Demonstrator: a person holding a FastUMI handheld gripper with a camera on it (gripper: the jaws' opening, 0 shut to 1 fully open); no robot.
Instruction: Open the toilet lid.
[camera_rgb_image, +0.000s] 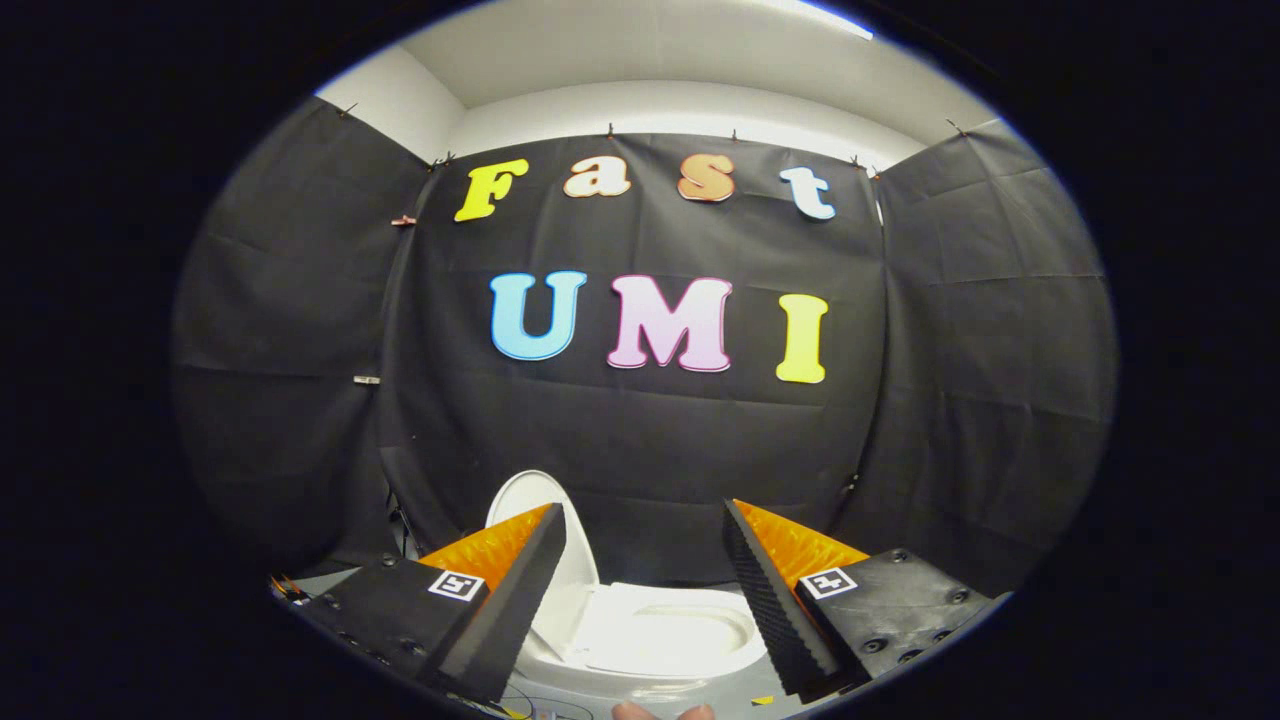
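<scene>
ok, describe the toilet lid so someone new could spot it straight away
Start at the black cloth wall; at its foot sits a white toilet, seen between the open, empty tongs. The toilet lid is the rounded white panel standing raised at the bowl's left side, behind the left finger. It stands upright against the cloth, while the seat ring lies flat.

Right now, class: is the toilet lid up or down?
Up. The toilet lid stands raised behind the gripper's left finger, leaving the seat and bowl uncovered. The fingers are spread apart, gripping nothing.
</scene>
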